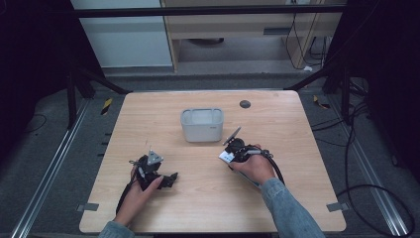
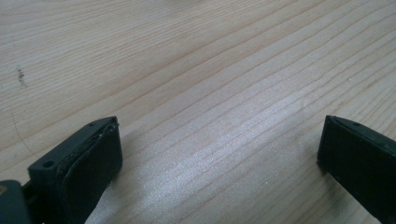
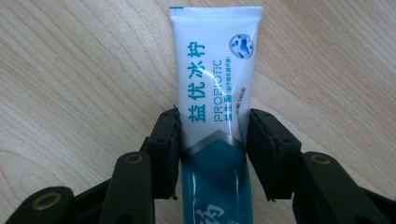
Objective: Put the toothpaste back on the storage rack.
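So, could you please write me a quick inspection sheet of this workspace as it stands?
Surface: wooden table, bare grain, with a dark round spot near the far edge.
Job's things: white bin at mid-table; tube in white and teal.
Clutter: nothing seen.
Grippers: left claw open over bare wood; right claw shut on the tube.
Cables: one trails from the right claw; more lie on the floor at right.
Surroundings: dark frame posts, floor rails, a cabinet beyond.

A white bin [image 1: 201, 125] stands between two hand-held grippers on the table [image 1: 277, 119].
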Action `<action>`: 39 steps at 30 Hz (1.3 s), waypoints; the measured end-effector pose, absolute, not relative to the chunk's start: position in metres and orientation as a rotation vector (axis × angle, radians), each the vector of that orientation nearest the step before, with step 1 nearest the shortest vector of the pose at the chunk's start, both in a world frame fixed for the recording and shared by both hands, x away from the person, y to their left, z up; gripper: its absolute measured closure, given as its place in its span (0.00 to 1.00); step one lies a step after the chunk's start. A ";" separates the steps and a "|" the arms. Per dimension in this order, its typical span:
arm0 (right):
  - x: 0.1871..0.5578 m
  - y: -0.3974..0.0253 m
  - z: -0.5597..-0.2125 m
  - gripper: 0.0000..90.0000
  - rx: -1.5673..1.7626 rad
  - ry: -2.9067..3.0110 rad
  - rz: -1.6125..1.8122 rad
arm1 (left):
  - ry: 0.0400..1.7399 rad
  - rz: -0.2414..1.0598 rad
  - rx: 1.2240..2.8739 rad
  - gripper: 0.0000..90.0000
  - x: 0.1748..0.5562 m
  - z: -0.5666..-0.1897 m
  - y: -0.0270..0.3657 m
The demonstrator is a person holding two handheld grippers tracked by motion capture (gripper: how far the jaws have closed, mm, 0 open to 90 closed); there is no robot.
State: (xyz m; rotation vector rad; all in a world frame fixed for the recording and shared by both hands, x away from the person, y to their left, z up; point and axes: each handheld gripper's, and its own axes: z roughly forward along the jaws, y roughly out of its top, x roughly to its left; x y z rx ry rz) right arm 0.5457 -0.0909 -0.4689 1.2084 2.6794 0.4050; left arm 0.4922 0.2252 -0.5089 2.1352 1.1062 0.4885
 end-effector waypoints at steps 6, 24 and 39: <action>0.546 -0.092 -0.469 0.63 1.192 2.683 0.409 | 1.106 0.489 2.135 0.00 0.492 -0.509 0.225; 0.546 -0.091 -0.466 0.74 1.191 2.671 0.379 | 1.106 0.489 2.135 0.00 0.492 -0.509 0.225; 0.545 -0.101 -0.462 0.86 1.289 2.627 0.488 | 1.106 0.488 2.135 0.00 0.492 -0.509 0.225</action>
